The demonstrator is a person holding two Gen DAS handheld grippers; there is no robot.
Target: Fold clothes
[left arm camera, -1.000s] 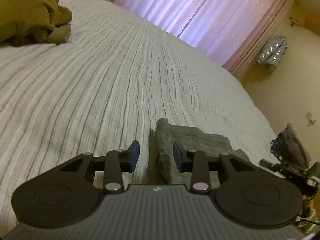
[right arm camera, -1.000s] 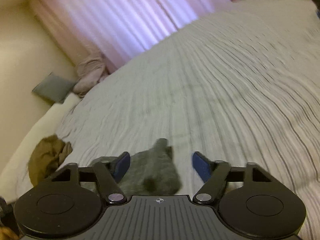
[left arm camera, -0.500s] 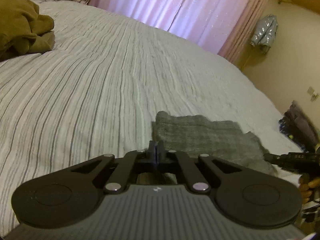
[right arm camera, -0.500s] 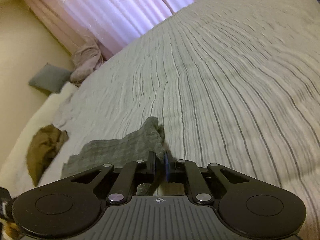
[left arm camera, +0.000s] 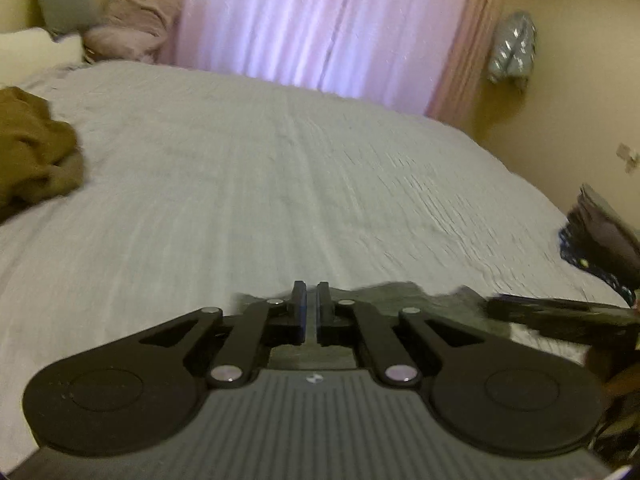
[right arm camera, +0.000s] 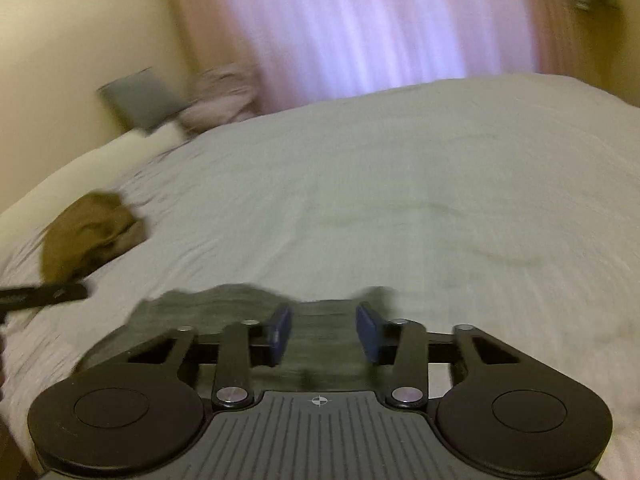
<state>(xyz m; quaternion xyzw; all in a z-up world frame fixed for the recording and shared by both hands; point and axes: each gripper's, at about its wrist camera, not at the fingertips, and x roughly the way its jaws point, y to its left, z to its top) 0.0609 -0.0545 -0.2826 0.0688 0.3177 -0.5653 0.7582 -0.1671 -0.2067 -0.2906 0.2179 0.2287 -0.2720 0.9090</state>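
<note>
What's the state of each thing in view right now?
left gripper: jaws nearly together, a narrow gap left; grip on cloth unclear
right gripper: open, over the grey garment
grey garment: lying flat on the bed
brown garment: crumpled, unfolded
bedspread: spread flat
curtains: drawn

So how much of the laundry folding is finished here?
Little looks finished. In hand: the grey cloth lies at the near edge of the bed; the right claw is open over it, and the left claw is nearly shut, though blur hides whether it grips any fabric. Left to do: the brown garment sits crumpled and untouched.
</note>
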